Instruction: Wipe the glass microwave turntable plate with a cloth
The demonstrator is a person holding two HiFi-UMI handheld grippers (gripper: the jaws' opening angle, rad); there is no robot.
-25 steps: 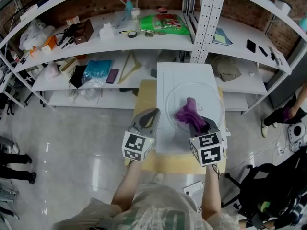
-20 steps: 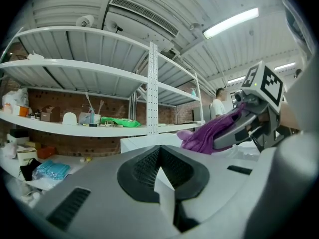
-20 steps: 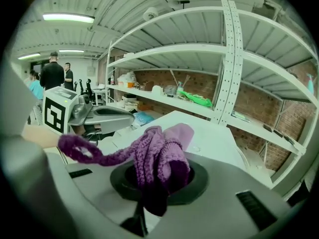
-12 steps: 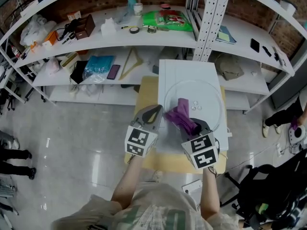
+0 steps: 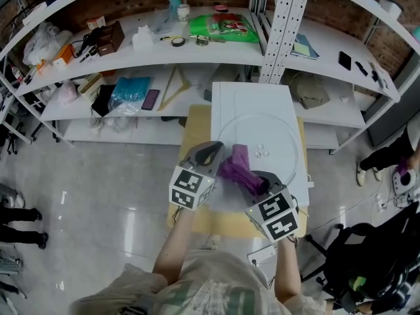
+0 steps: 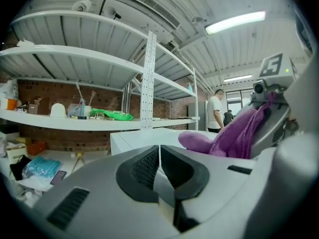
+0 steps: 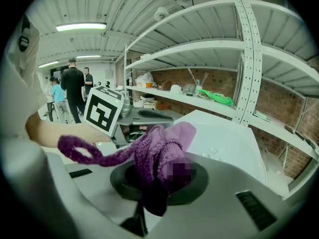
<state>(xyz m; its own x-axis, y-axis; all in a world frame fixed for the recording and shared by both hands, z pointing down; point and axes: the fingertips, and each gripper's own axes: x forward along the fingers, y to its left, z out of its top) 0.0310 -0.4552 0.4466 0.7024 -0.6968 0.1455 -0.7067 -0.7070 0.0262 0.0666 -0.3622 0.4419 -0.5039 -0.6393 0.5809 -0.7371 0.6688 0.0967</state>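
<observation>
White shelf rack (image 5: 164, 54) at back, w/ clutter on it. In front, a white surface (image 5: 249, 100) carries the glass turntable plate (image 5: 279, 133), lying flat approx. mid-surface. Purple cloth (image 5: 237, 169) sits bunched at the plate's near-left edge, clenched in the right gripper (image 5: 261, 180) fingers, one loop trailing free. Left gripper (image 5: 209, 152) is just beside the cloth, fingers pressed together w/ nothing btwn them.
</observation>
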